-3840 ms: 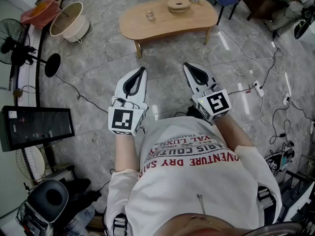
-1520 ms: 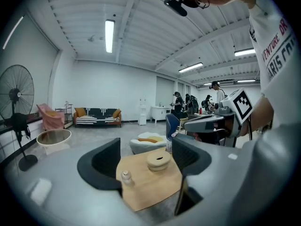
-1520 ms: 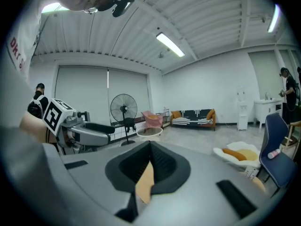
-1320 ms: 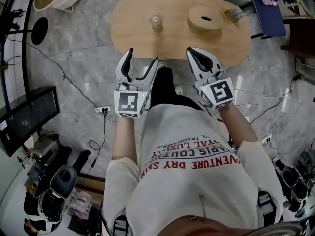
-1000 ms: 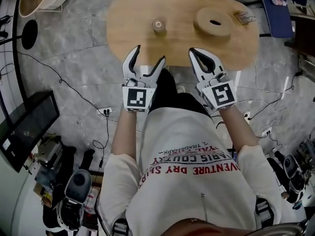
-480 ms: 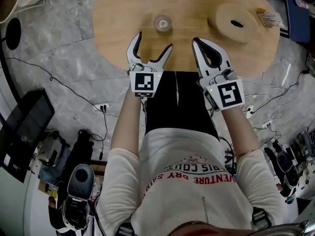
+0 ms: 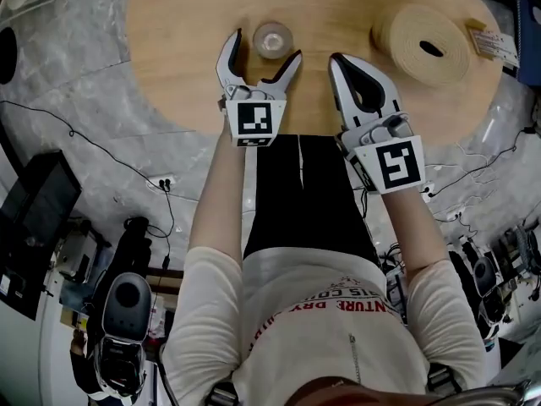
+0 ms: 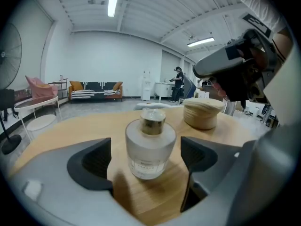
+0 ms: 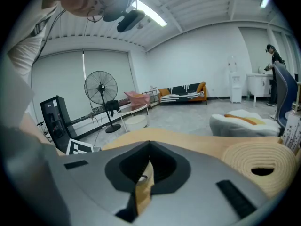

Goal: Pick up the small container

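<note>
Bright ceiling strips (image 8: 112, 1), soft shadows, fisheye edges (gripper views vignetted).

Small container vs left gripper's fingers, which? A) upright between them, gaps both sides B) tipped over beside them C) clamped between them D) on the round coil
A: the small container stands upright between the fingers of the left gripper, which have just been opening, with a gap on each side.

Left tool (image 7: 265, 46), jaws just opened, flanks the container (image 7: 272, 39); right tool (image 7: 338, 60) closed.
</note>
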A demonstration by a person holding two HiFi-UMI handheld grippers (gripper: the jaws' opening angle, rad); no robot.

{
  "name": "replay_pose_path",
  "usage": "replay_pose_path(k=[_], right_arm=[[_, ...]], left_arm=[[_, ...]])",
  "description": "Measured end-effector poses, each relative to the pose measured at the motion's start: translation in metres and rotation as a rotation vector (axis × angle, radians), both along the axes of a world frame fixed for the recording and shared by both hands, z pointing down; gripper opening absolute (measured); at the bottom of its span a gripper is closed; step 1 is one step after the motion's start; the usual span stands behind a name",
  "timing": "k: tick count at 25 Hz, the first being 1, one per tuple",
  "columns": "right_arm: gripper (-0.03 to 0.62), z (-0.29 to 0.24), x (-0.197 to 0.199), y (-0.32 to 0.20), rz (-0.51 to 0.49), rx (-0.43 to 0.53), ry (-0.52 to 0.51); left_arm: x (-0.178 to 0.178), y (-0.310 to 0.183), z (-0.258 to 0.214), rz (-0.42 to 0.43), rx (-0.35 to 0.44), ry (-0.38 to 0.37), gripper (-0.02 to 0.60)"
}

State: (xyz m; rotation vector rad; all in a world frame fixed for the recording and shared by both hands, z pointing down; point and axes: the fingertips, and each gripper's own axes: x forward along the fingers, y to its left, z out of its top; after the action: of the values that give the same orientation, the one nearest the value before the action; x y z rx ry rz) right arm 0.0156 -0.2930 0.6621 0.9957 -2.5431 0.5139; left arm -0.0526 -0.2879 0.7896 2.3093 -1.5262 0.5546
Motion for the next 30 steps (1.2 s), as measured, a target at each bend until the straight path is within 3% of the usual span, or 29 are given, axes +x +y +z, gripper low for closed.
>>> replay_pose_path(k=[7,14,15,17,23,30], right_arm=[[-0.005,0.021,0.006,-0.011,0.022,-0.012,-0.002],[-0.005,0.027,-0.001,-0.012,-0.006,-0.003,-0.035],[-0.005,0.029,0.002,-0.012,0.000,-0.009,-0.026],[-0.005,0.036,0.010,-0.011,0.008,-0.025,0.002],[-0.005,0.042,0.017,-0.010,0.023,-0.045,0.033],[-0.005,0.031,0.017,-0.007,-0.027,-0.001,0.079]], left_arm=[[0.012,-0.018,0.008,0.011,0.033,-0.016,0.446],[0.017,-0.027,0.016,0.038,-0.007,-0.030,0.440],[0.016,-0.027,0.017,0.037,-0.010,-0.041,0.435],[0.013,-0.028,0.017,0.020,-0.013,-0.053,0.348],[0.009,-0.029,0.016,0.010,-0.008,-0.057,0.345],[0.013,-0.019,0.000,0.071,-0.068,-0.046,0.344]])
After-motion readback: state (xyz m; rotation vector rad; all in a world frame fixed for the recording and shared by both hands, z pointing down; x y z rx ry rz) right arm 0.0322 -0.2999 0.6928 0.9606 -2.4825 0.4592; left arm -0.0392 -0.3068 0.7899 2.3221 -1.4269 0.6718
